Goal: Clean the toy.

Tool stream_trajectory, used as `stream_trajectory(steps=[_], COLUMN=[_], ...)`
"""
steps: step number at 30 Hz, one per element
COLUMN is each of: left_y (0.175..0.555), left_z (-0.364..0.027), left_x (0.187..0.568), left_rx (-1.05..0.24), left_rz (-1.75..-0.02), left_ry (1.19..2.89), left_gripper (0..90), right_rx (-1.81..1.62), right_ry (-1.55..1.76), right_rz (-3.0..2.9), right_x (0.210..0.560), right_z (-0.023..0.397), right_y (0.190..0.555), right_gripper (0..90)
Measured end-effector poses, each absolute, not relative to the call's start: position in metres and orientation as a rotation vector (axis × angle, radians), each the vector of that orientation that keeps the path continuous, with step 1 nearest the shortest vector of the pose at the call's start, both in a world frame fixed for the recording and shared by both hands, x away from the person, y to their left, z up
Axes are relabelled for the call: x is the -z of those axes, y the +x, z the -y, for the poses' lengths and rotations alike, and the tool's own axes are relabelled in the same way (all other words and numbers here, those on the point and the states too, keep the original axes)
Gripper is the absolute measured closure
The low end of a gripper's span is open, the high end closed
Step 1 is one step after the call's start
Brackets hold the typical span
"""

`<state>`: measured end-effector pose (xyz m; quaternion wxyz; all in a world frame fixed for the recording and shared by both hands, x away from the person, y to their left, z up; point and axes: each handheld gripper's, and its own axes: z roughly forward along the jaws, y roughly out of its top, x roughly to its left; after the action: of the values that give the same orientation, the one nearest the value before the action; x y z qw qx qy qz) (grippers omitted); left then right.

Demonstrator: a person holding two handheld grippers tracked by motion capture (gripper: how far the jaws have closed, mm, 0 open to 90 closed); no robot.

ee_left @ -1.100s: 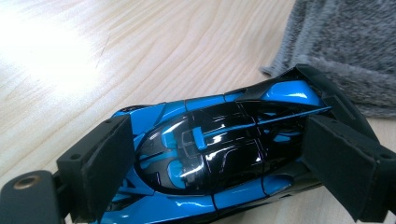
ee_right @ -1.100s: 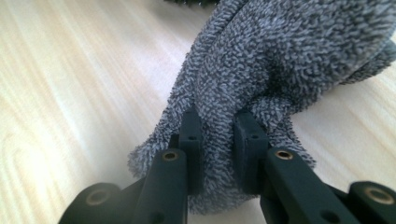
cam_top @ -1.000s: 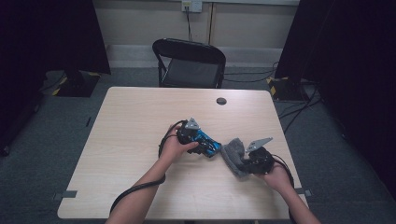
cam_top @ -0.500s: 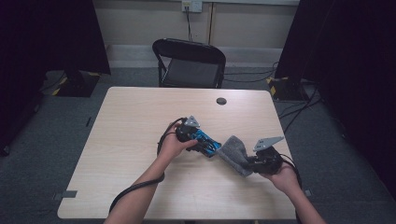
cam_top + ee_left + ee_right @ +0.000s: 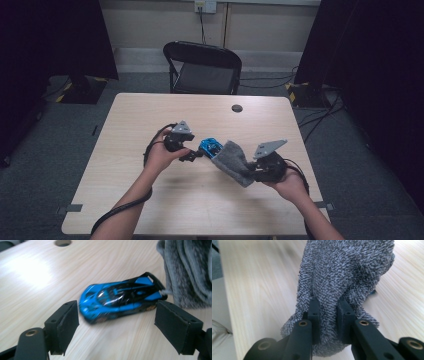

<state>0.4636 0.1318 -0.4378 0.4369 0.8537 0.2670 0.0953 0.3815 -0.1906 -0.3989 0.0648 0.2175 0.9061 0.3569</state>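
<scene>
Right tool [image 5: 328, 315] clamps the grey cloth [image 5: 344, 272]; left tool [image 5: 116, 327], just narrowing, gapes around the blue car [image 5: 120, 300].

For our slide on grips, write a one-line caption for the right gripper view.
Right gripper shut on a grey cloth, held above the table.

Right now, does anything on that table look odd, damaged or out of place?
Nothing looks damaged or spilled. The blue toy car sits upright on the table between the left hand-held gripper's open jaws; the right hand-held gripper pinches a bunched grey cloth.
</scene>
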Motion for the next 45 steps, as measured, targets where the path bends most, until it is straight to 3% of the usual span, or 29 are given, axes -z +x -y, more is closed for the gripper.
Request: stream_trajectory(steps=[9, 19, 34, 39, 45], left_y=[0.437, 0.405, 0.395, 0.396, 0.391], left_z=[-0.196, -0.250, -0.231, -0.215, -0.205], left_x=[0.431, 0.454, 0.469, 0.468, 0.470], left_rx=[-0.291, -0.312, -0.245, -0.215, -0.185], left_rz=[-0.731, -0.832, -0.760, -0.698, -0.638], left_ry=[2.059, 2.020, 2.052, 2.074, 2.109], left_gripper=[19.4, 21.5, 23.5, 23.4, 20.6], right_rx=[-1.107, -1.017, -1.173, -1.228, -1.181], right_ry=[0.460, 0.294, 0.519, 0.625, 0.667], right_rz=[-2.829, -2.985, -2.830, -2.811, -2.767], right_x=[0.405, 0.462, 0.470, 0.474, 0.486], right_z=[0.118, 0.040, 0.058, 0.072, 0.082], right_y=[0.384, 0.390, 0.398, 0.385, 0.374], right_gripper=[75.7, 73.3, 23.2, 15.6, 14.9])
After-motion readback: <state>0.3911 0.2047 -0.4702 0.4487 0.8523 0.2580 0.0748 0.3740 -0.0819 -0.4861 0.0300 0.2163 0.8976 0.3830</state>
